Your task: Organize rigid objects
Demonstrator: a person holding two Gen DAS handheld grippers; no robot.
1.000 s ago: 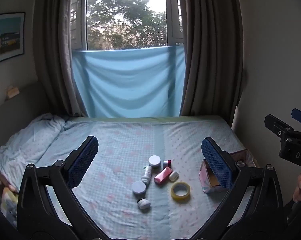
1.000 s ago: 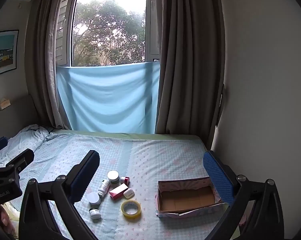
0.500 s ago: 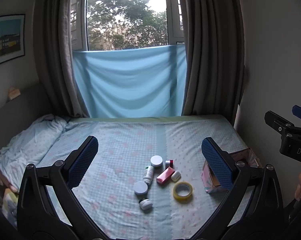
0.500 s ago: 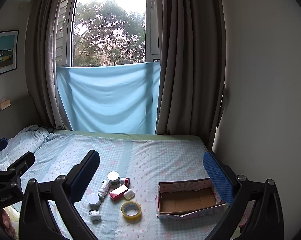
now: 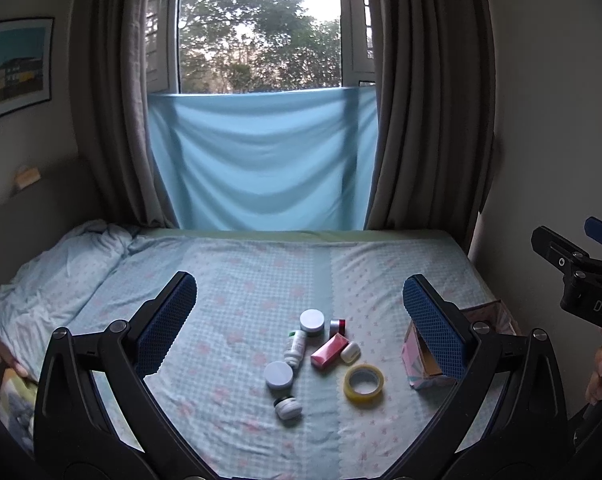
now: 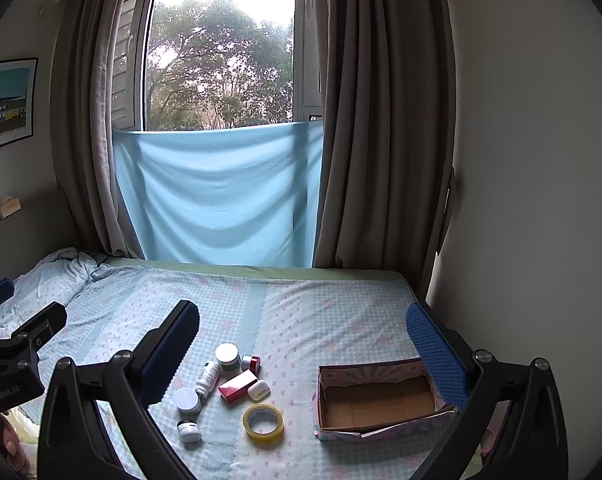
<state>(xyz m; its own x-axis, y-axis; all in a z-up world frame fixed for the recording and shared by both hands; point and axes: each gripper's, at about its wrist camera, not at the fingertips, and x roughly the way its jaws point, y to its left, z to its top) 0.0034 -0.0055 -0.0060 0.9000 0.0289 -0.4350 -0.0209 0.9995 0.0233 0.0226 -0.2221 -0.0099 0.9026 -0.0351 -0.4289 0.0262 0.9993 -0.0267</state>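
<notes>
Hovering above the bed [image 6: 301, 304], both grippers are spread wide and holding nothing; the left gripper [image 5: 299, 300] and right gripper [image 6: 301, 332] are only lining up, so sorting looks unstarted; the clutter [image 6: 229, 388] is lying at nine o'clock of the empty box [image 6: 377, 400]; next, one gripper probably needs to be descending onto the tape [image 6: 263, 421], nearest the box.

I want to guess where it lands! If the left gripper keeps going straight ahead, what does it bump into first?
Probably the bed. The open left gripper points at the bedsheet near the far white jar, so it may hit that jar first; depth is hard to judge.
</notes>
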